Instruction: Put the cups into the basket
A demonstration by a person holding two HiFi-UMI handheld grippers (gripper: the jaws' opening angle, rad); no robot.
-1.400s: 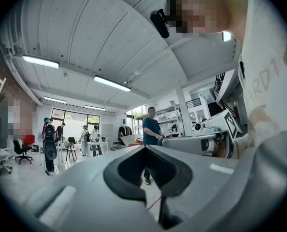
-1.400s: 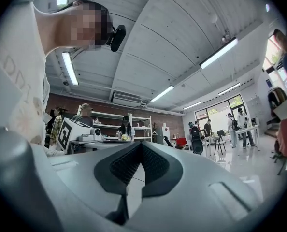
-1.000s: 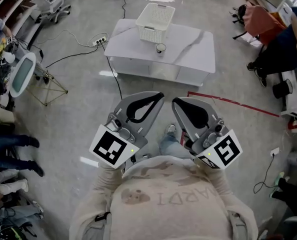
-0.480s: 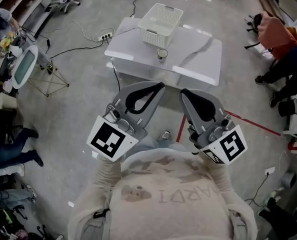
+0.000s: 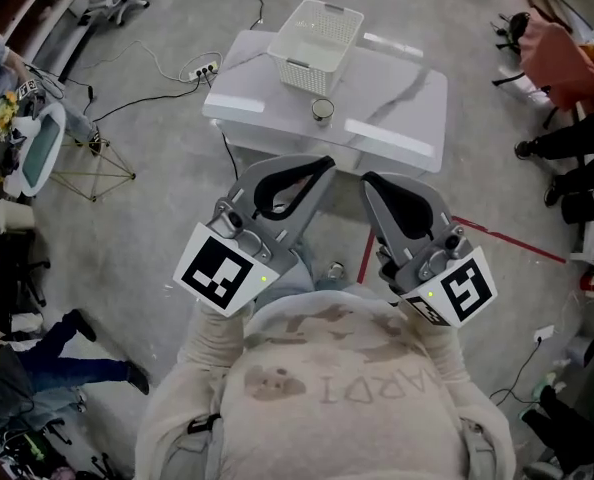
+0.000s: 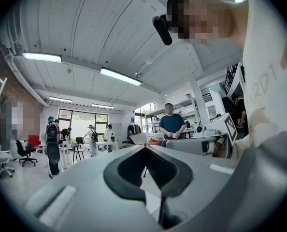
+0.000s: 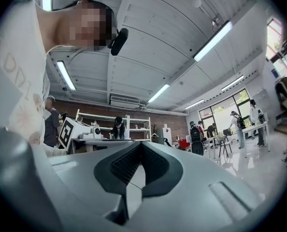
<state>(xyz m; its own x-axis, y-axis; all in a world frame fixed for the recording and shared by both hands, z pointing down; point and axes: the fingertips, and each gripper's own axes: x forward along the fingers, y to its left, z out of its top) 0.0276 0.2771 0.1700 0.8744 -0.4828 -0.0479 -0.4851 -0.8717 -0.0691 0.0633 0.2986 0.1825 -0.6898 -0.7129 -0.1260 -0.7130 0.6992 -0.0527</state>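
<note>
A white slatted basket (image 5: pixel 320 30) stands at the far side of a white table (image 5: pixel 397 88). One small cup (image 5: pixel 322 109) sits upright on the table just in front of the basket. Both grippers are held close to the person's chest, well short of the table. My left gripper (image 5: pixel 323 165) has its jaws closed together with nothing in them. My right gripper (image 5: pixel 370 181) is likewise shut and empty. The left gripper view shows its joined tips (image 6: pixel 144 148) against the room and ceiling, and the right gripper view shows the same (image 7: pixel 141 144).
Grey floor lies between me and the table. A power strip with cables (image 5: pixel 203 70) lies at the table's left, a red tape line (image 5: pixel 500 239) runs at the right, and a wire stand (image 5: pixel 87 163) is further left. Seated people (image 5: pixel 577 138) are at the right edge.
The person has stepped a little toward the table, so it sits closer and more centred. Both grippers stay shut in front of the chest.
</note>
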